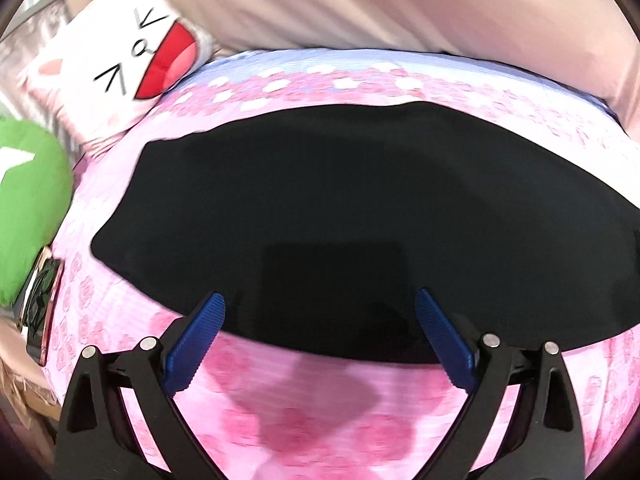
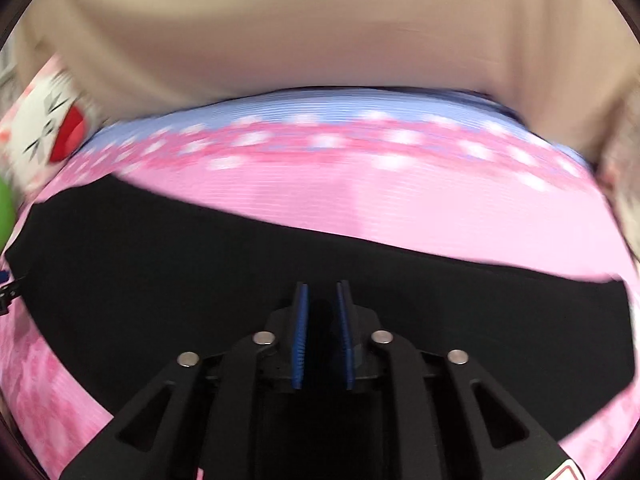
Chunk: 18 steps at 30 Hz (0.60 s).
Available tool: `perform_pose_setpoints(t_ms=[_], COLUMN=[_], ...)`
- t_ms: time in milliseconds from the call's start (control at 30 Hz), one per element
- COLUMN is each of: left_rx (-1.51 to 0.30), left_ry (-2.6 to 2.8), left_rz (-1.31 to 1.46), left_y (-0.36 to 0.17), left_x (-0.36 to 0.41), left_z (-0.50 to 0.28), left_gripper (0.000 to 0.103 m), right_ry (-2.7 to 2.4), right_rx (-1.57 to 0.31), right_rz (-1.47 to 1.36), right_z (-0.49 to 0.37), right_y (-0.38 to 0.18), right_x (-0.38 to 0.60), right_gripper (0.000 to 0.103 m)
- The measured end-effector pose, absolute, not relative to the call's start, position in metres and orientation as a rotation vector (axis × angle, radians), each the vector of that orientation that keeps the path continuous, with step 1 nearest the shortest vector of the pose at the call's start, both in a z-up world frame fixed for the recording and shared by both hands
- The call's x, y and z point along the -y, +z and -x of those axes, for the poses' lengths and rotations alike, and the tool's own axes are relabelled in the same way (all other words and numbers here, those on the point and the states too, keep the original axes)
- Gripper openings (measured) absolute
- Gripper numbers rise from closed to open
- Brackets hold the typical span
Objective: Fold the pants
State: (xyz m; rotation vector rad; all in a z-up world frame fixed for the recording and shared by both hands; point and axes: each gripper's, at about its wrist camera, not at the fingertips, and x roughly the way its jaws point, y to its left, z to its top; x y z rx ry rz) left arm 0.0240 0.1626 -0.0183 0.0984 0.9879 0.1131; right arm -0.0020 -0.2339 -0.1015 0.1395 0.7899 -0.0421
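Black pants (image 1: pixel 340 200) lie flat as a wide folded slab on a pink flowered bed sheet (image 1: pixel 320 400). My left gripper (image 1: pixel 320 294) stands wide open over the pants' near edge, with nothing between its blue pads (image 1: pixel 200 336). In the right wrist view, which is blurred, the pants (image 2: pixel 160 280) stretch across the lower half. My right gripper (image 2: pixel 322 285) hovers over them with its jaws a narrow gap apart. I see only dark cloth beyond the gap, and no fold is pinched between the pads (image 2: pixel 301 332).
A white cat-face pillow (image 1: pixel 132 60) and a green plush (image 1: pixel 28 208) sit at the left. A beige blanket (image 1: pixel 360 0) lies bunched along the far side of the bed. A dark, phone-like object (image 1: pixel 40 304) rests at the bed's left edge.
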Motion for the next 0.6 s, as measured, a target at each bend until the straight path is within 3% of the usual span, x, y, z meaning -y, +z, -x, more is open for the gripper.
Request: perform_pose_setpoints(t_ms=[100,200,400,433,500,600], left_rx=[-0.991,-0.990,-0.989,-0.994,-1.006,-1.018], left_ry=[0.082,0.057,0.013,0.010,0.005,0.005], left_rz=[-0.122,-0.146,-0.185,-0.190,-0.199,-0.218], left_y=[-0.017,-0.015,-0.014,-0.016,-0.020,-0.025], left_x=[-0.133,-0.109,-0.062,-0.057,-0.048,-0.036], left_z=[-0.027,-0.031,-0.031,-0.032,-0.035,-0.038], left_gripper=[0.094,0.094,0.094,0.094,0.094,0.094], right_ry=[-0.114,-0.236,-0.434,-0.429,-0.391,-0.325], right_rx=[-0.824,-0.769,-0.738,-0.741,-0.747,-0.745], right_rz=[-0.203,-0.246,-0.325,-0.331,-0.349,-0.340], right_z=[0.020,0.056,0.102,0.102,0.093,0.071], right_y=[-0.121,-0.106,-0.107,-0.108,-0.109,-0.111], right_x=[0.297,0.345,0.441,0.450,0.461,0.471], right_gripper=[0.014,0.023,0.027,0.029,0.056,0.057])
